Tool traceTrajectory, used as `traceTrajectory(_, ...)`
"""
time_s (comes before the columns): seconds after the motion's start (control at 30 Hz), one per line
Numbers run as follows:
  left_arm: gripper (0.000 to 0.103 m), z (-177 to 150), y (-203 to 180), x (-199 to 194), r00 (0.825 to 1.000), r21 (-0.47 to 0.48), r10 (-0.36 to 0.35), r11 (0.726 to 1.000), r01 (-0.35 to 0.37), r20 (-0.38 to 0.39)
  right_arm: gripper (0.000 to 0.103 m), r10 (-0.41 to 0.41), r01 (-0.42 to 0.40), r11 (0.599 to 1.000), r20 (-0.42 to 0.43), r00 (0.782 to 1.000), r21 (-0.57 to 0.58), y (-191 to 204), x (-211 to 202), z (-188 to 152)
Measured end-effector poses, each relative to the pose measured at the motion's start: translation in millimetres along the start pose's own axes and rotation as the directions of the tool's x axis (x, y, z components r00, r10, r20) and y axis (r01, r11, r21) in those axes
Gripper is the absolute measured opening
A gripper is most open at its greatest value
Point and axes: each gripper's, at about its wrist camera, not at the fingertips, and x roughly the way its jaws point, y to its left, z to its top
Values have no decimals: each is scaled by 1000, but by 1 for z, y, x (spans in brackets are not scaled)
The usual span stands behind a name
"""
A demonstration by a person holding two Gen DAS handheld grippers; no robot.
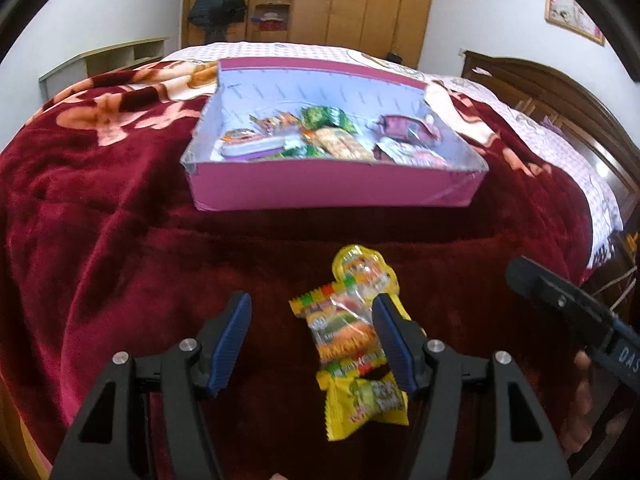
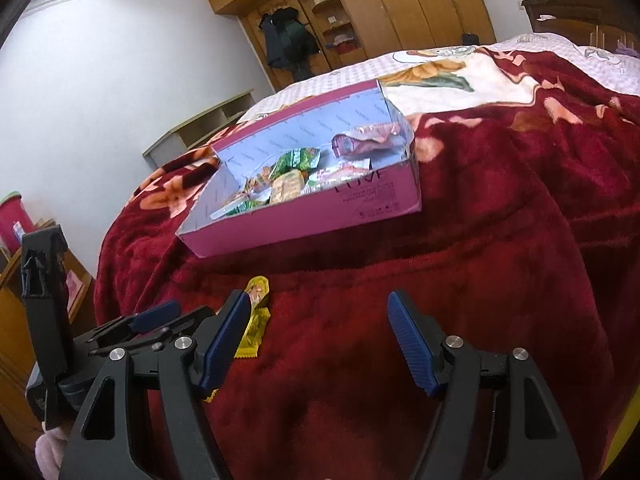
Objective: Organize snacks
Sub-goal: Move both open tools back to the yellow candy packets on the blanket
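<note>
**Snacks on a red blanket, box half filled**

The work surface was a bed covered by a plush dark-red blanket (image 1: 100,208) printed with pale orange flowers; beyond it a pink-and-white checked sheet (image 1: 256,50) ran toward the far end, and a dark carved wooden headboard (image 1: 560,92) stood at the right in the left wrist view. On the blanket sat an open pink box (image 1: 332,192) with a pale printed lining; inside lay a jumble of wrapped snacks (image 1: 340,140) in green, orange and purple. Nearer the cameras, three yellow snack packets (image 1: 348,320) lay loose on the blanket, overlapping in a short line well short of the box.

The left gripper (image 1: 312,332) hung low over those packets, its blue-padded jaws apart, clamped on nothing; its right pad covered the edge of the packets in the picture, though whether it touched them I cannot tell. The right gripper (image 2: 320,332) stood to the right of the packets, jaws likewise apart over bare blanket.

The room behind had pale walls with white cornice; a long wooden wardrobe (image 2: 400,8) with open shelves filled the back wall, a dark coat (image 2: 286,40) hanging on it; a low beige shelf unit (image 2: 200,124) stood by the left wall.
</note>
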Motion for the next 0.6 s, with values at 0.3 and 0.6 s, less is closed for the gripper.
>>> traceTrajectory(0.3, 66, -5, -11, 7, 1000, 35, 29, 999, -29, 5, 73, 1, -1, 1000, -16, 1000, 1, -2, 6, -8)
traceTrajectory(0.6, 66, -13, -18, 15, 997, 77, 69, 995, -70, 19, 73, 2, -3, 1000, -38, 999, -11, -2, 15, -16)
